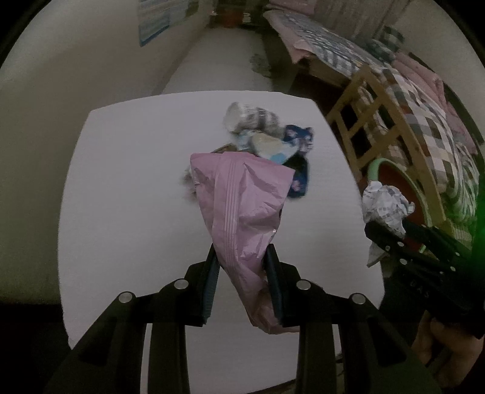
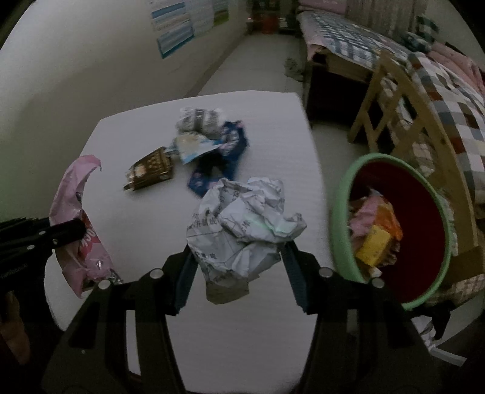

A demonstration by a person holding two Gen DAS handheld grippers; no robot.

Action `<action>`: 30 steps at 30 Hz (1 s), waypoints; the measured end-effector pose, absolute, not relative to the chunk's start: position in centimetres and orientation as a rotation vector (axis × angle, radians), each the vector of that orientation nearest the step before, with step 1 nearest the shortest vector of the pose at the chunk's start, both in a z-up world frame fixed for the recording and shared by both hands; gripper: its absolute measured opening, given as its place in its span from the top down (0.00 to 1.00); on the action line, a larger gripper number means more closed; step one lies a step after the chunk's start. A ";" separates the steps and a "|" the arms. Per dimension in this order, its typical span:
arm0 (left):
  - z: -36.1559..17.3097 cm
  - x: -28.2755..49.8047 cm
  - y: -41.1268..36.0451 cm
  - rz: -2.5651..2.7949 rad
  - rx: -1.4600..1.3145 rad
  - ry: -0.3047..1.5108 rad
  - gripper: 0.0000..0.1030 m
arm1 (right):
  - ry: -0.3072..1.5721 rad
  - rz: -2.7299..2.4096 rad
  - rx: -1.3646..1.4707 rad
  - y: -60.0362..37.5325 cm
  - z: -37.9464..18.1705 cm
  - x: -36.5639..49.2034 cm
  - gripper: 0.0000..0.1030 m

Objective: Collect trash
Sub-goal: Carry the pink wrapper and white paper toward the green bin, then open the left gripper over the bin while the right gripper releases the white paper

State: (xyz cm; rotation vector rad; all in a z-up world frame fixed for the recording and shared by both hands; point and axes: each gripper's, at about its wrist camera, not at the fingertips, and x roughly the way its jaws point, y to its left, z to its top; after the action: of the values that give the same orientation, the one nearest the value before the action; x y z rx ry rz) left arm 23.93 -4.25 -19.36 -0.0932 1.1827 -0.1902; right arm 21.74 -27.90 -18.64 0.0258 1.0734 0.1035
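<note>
My left gripper [image 1: 242, 251] is shut on a pink plastic wrapper [image 1: 242, 200] and holds it above the white table [image 1: 121, 181]. My right gripper [image 2: 238, 250] is shut on a crumpled ball of printed white paper [image 2: 242, 224], also above the table. The paper ball [image 1: 383, 206] and right gripper show at the right of the left wrist view. The pink wrapper [image 2: 75, 218] shows at the left of the right wrist view. A pile of trash lies on the table: a brown box [image 2: 150, 172], a light blue packet [image 2: 194, 145], a dark blue wrapper [image 2: 230, 145] and a crumpled grey-white bag [image 2: 197, 119].
A red bin with a green rim [image 2: 342, 212] stands off the table's right edge, holding pink, orange and yellow trash [image 2: 374, 236]. A wooden chair [image 2: 403, 115] and a bed with a checked quilt [image 2: 439, 78] lie beyond it. A wall with posters [image 2: 175, 27] runs on the left.
</note>
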 end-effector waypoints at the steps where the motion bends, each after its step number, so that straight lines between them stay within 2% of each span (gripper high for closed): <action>1: -19.3 24.0 -4.8 -0.197 -0.088 1.182 0.73 | 1.072 0.097 0.030 -28.3 -18.6 21.7 0.49; 30: -18.1 28.1 -25.1 -0.493 0.062 1.178 0.73 | 1.074 -0.139 0.185 -47.6 -19.9 21.2 0.49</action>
State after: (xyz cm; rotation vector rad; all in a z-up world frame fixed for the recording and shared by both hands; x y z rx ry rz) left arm 28.09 -25.05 -18.09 0.0619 1.1776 -0.4926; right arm 21.21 -47.57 -19.86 0.1846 1.0735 -0.1387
